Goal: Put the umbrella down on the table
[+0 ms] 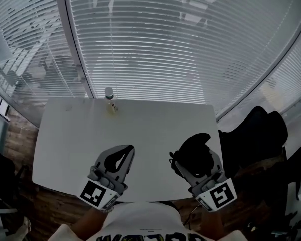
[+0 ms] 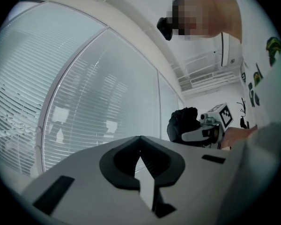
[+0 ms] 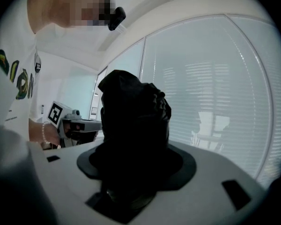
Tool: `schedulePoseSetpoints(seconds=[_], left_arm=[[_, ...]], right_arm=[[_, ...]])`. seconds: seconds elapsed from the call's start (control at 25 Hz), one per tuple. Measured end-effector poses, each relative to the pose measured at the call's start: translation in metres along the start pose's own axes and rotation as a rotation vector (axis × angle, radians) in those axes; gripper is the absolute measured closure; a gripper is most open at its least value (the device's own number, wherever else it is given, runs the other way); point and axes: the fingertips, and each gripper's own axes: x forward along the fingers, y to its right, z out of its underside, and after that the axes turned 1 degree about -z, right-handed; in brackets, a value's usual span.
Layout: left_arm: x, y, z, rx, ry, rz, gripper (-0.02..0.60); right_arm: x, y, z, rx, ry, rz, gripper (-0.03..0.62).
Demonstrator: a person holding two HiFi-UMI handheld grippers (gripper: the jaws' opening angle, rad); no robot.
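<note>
Two grippers hang over the desk (image 1: 155, 129): the right gripper (image 1: 192, 157) pinches a black folded umbrella (image 3: 133, 121) in its fingers; the left gripper (image 1: 131, 148) keeps its fingers pressed together, empty.

You have a bottle (image 1: 110, 97) at the table's (image 1: 155, 127) far edge, left of centre; the umbrella (image 1: 194, 152) is over its near-right part.
</note>
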Motion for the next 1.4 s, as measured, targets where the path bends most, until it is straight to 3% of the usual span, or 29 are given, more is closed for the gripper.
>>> schedulePoseSetpoints(seconds=[0.16,0.36,0.84,1.4], left_arm=[[0.003,-0.001,0.006,-0.004,-0.01,0.0,0.571],[0.003,-0.001,0.011,-0.01,-0.021,-0.008,0.571],[0.002,0.0,0.026,-0.014,-0.039,-0.015,0.571],[-0.01,-0.006,0.032,-0.029,-0.044,-0.028,0.571]], right_arm=[[0.007,0.003,0.014,-0.085,-0.073,-0.02,0.339],[0.018,-0.004,0.048,-0.274,-0.268,-0.07,0.339],[0.052,-0.018,0.124,-0.561,-0.553,-0.145,0.339],[0.08,-0.025,0.208,-0.65,-0.822,-0.275,0.339]])
